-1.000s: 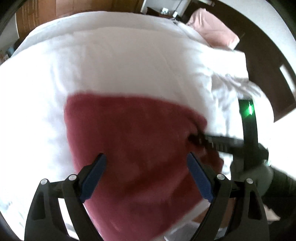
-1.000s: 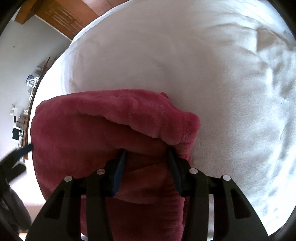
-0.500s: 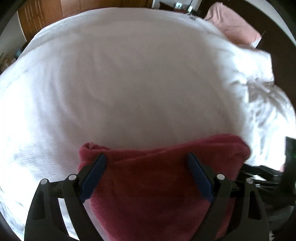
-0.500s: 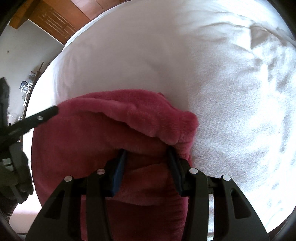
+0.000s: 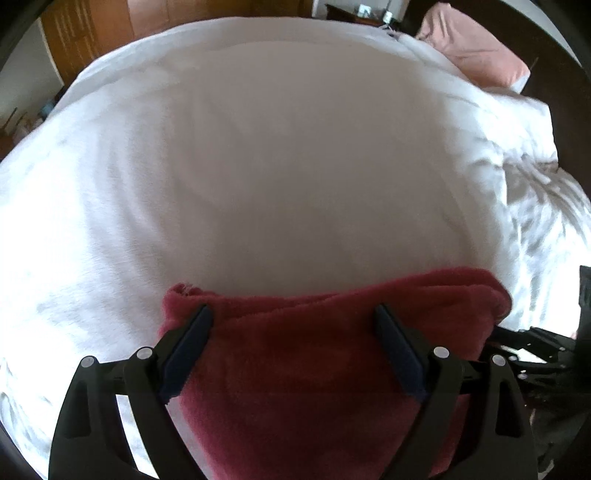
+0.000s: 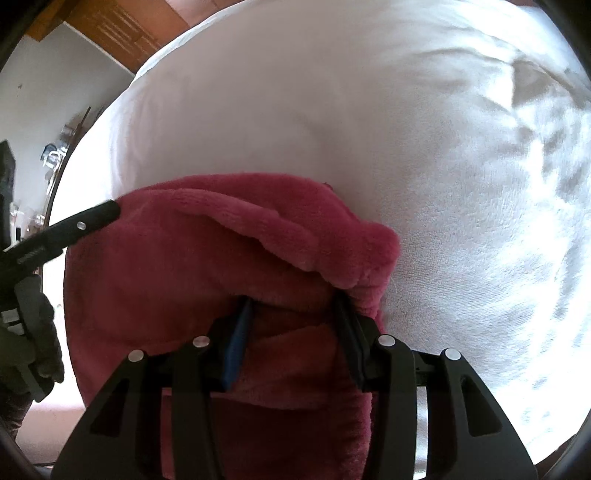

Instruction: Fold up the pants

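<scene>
Dark red fleece pants (image 5: 314, 362) lie folded on a white bed (image 5: 277, 166), near its front edge. My left gripper (image 5: 293, 317) is open, its fingers wide apart just above the pants' far edge. My right gripper (image 6: 293, 306) is partly closed, its jaws pushed under a raised fold of the pants (image 6: 258, 236) at their right corner, with fleece bunched between them. The left gripper's finger (image 6: 85, 221) shows at the pants' left side in the right wrist view. The right gripper's body (image 5: 535, 350) shows dark at the right of the left wrist view.
The white bedding is rumpled at the right (image 5: 535, 206). A pink pillow (image 5: 476, 55) lies at the far right corner by a dark headboard. Wooden wardrobes (image 5: 92, 33) stand behind the bed. A cluttered shelf (image 6: 55, 155) stands by the wall left of the bed.
My left gripper has pulled back toward the near edge; the pants' far edge now sits low between its fingers. The right gripper stays put, and the left finger has come to the pants' left side.
</scene>
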`<state>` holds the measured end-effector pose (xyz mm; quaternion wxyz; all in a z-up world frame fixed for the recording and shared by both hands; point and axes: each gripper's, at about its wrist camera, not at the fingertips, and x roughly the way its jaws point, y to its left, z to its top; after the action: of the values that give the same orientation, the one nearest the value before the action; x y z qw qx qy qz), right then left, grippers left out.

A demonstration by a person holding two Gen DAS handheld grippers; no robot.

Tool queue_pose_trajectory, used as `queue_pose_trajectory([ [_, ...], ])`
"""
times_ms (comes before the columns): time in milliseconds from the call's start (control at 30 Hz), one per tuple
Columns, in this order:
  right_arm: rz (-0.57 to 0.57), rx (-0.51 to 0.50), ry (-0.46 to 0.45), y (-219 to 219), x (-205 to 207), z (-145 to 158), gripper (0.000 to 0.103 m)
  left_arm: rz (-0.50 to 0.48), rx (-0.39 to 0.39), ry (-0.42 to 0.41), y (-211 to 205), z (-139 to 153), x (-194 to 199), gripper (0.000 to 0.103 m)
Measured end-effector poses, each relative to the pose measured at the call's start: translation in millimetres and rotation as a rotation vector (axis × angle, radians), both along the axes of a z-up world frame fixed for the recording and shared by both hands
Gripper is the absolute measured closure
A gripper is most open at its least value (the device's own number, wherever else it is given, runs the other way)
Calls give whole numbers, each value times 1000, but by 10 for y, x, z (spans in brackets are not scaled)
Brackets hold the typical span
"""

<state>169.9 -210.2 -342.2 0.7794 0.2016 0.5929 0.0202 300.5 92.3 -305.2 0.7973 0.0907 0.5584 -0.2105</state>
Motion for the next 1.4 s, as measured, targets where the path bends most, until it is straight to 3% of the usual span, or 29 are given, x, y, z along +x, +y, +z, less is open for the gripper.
queue_pose_trajectory([
  [233, 68, -38, -32, 140, -32, 288, 52, 46, -5, -71, 129, 455, -337, 15],
  [633, 130, -38, -108, 133, -472, 637, 48, 84, 6, -157, 166, 922, -874, 15],
  [933, 100, -34, -71, -15, -613, 530, 47, 116, 55, -164, 180, 917, -1079, 15],
  [1000, 91, -38, -70, -53, -658, 511, 37, 122, 65, -163, 175, 890, -1111, 15],
  [1167, 83, -20, -60, -108, -710, 426, 26, 129, 96, -126, 169, 745, -1150, 15],
  [1400, 92, 13, -20, -192, -758, 250, 17, 171, 63, -18, 283, 511, -1177, 10],
])
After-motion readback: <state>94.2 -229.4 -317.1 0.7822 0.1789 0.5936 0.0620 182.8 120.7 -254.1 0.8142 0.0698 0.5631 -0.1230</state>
